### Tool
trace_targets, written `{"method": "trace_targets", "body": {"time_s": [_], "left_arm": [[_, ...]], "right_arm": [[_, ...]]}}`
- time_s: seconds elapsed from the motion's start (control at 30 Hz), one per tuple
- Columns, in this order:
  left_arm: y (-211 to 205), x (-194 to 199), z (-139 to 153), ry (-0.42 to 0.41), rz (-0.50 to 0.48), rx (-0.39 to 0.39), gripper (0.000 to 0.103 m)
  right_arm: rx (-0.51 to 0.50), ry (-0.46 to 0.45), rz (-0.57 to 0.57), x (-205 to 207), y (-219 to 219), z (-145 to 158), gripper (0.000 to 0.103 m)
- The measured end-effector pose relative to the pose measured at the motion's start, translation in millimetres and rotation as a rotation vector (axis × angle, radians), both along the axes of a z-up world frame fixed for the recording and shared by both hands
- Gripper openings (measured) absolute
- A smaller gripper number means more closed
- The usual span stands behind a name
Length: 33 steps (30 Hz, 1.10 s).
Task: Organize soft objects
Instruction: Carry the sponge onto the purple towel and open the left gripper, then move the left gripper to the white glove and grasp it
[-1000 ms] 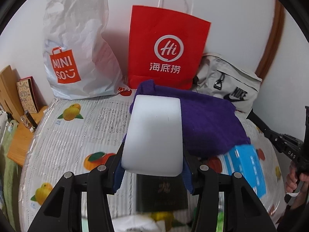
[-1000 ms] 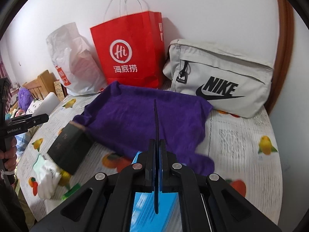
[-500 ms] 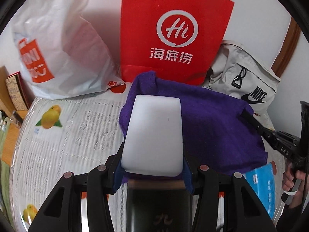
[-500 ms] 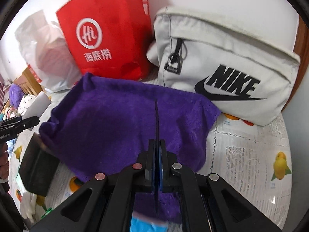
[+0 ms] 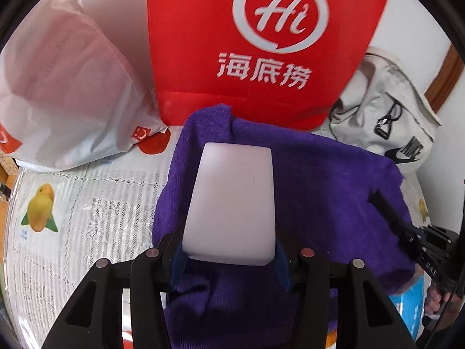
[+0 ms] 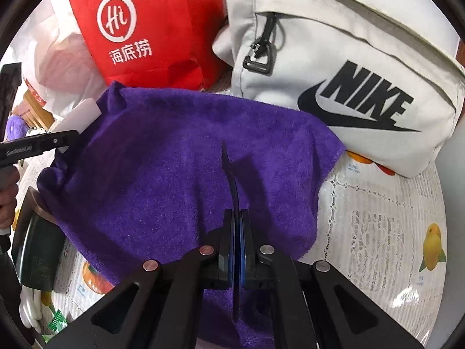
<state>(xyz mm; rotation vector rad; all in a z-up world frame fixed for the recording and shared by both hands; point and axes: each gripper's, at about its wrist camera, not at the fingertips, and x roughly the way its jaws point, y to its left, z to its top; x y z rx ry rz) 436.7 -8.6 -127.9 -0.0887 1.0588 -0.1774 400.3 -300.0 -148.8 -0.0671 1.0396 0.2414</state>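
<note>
Both grippers dropped closer over the purple towel (image 6: 186,180) since a sec ago, bags now looming bigger.

L to R: white Miniso plastic bag (image 5: 66,93), red Haidilao paper bag (image 5: 261,43), grey Nike bag (image 6: 348,67) at the back; towel spread in front on the fruit-print tablecloth (image 5: 72,203). Left gripper (image 5: 229,250) pinches a white sponge block (image 5: 232,203), held above the towel's left part. Right gripper (image 6: 236,247) has jaws pressed together w/ nothing visibly held, only a thin dark blade-like strip (image 6: 231,174) poking out between them. Prob. best to lower the sponge flat, not tilted, before letting go, & keep the right tip off the cloth so it won't snag.
</note>
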Motion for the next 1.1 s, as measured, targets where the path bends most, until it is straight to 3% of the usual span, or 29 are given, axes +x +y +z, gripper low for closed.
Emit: {"method": "trace_targets", "body": {"time_s": [0.37, 0.43, 0.47, 0.5, 0.53, 0.6, 0.63, 0.9, 0.97, 1.1], "left_arm": [[-4, 21, -13, 0.045, -0.014, -0.010, 0.050], [-4, 22, -14, 0.051, -0.013, -0.007, 0.050], [-4, 23, -14, 0.063, -0.015, -0.009, 0.051], [-6, 23, -15, 0.072, -0.018, -0.010, 0.055], [-7, 23, -14, 0.079, -0.025, -0.014, 0.061], [-13, 23, -13, 0.069, -0.028, -0.007, 0.074], [-14, 21, -11, 0.058, -0.023, 0.007, 0.076], [-18, 8, 9, 0.070, 0.001, 0.126, 0.076], [-17, -2, 18, 0.047, -0.001, 0.158, 0.076], [-7, -33, 39, -0.020, -0.003, 0.125, 0.076]], "right_arm": [[0.018, 0.041, 0.018, 5, 0, -10, 0.006], [0.015, 0.046, 0.023, 5, -2, -11, 0.014], [0.016, 0.045, 0.023, 5, 0, -10, 0.026], [0.018, 0.037, 0.025, 4, 0, -8, 0.040], [0.034, 0.028, 0.038, 3, 0, -5, 0.044], [0.042, 0.014, 0.044, -1, 1, -1, 0.067], [0.037, 0.000, 0.045, -2, 2, 1, 0.070], [0.023, -0.009, 0.020, -22, 2, 21, 0.071], [0.006, -0.035, 0.000, -31, 0, 30, 0.077], [-0.015, -0.077, 0.003, -54, 0, 50, 0.078]]}}
